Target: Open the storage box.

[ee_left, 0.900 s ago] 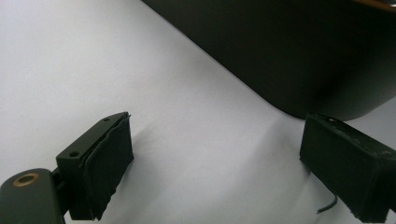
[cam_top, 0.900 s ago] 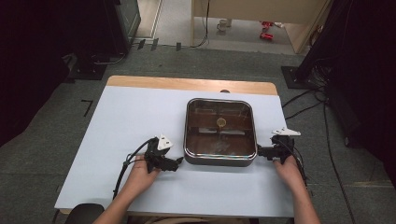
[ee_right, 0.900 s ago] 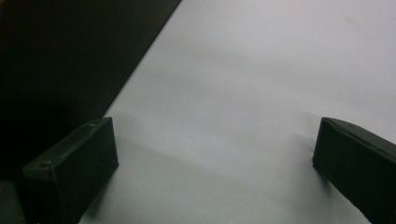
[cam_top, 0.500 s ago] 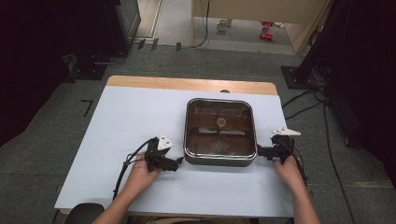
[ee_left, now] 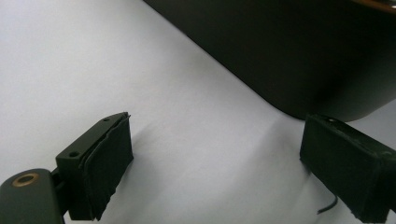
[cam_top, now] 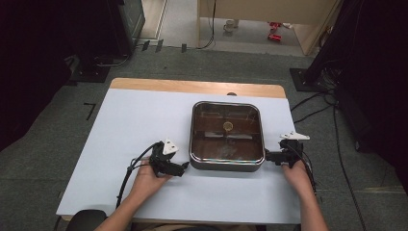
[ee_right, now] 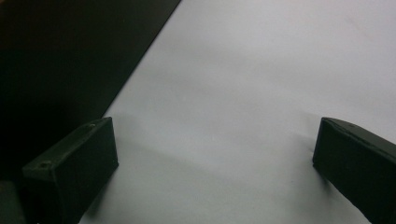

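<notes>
while flanking the lidded pan, left gripper and right gripper, jaws spread, empty

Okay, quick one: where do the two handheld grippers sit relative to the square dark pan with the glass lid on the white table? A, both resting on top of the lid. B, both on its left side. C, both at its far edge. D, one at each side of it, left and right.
D: in the high view the left gripper sits at the left side of the square dark pan and the right gripper at its right side, both jaws open.
</notes>
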Motion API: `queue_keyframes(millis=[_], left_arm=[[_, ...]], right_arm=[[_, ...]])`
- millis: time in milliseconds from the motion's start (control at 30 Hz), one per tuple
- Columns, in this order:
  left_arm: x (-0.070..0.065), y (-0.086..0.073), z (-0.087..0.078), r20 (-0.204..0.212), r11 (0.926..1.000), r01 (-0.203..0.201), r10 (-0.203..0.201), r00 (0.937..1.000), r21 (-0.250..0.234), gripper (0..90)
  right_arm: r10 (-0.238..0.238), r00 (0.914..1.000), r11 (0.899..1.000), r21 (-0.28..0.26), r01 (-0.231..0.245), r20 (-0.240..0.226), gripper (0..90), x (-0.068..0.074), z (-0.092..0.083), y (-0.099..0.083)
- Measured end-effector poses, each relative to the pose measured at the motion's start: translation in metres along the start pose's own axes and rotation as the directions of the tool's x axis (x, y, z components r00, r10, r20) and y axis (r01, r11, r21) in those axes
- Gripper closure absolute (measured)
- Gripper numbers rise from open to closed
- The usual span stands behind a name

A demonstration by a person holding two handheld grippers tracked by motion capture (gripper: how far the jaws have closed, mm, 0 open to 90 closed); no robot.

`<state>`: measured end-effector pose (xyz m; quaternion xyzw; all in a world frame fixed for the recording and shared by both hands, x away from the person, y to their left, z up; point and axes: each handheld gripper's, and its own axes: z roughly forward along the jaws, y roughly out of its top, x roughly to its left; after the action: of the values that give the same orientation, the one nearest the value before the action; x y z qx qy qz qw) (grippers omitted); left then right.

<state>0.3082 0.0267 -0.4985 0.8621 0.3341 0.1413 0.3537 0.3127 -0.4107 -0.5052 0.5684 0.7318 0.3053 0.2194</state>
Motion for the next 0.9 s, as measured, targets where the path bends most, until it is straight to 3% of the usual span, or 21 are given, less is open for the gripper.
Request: queue_keyframes(millis=[267,400,467,667,733,900], left_arm=[[0.002,0.006,0.000,0.009,0.9988,-0.007,0.006,0.9999,0.048,10.2],[0.003,0.011,-0.002,0.020,0.9964,-0.017,0.015,0.9997,0.083,15.0],[0.004,0.012,-0.004,0.028,0.9952,-0.028,0.026,0.9993,0.093,22.8],[0.007,0.015,-0.009,0.063,0.9906,-0.061,0.054,0.9966,0.123,32.8],[0.009,0.015,-0.011,0.074,0.9900,-0.054,0.045,0.9963,0.130,34.0],[0.011,0.020,-0.021,0.125,0.9901,0.010,-0.028,0.9917,0.140,34.7]], right_arm=[[0.000,1.0000,1.000,0.000,0.000,0.000,0.0,0.000,0.000,0.000],[0.000,1.0000,1.000,0.000,0.000,0.000,0.0,0.000,0.000,0.000],[0.000,1.0000,1.000,0.000,0.000,0.000,0.0,0.000,0.000,0.000],[0.000,1.0000,1.000,0.001,0.000,-0.001,0.0,0.000,0.000,0.000],[0.000,1.0000,1.000,0.000,0.000,0.000,0.0,0.000,0.000,0.000],[0.000,1.0000,1.000,0.000,0.000,0.000,0.0,0.000,0.000,0.000]])
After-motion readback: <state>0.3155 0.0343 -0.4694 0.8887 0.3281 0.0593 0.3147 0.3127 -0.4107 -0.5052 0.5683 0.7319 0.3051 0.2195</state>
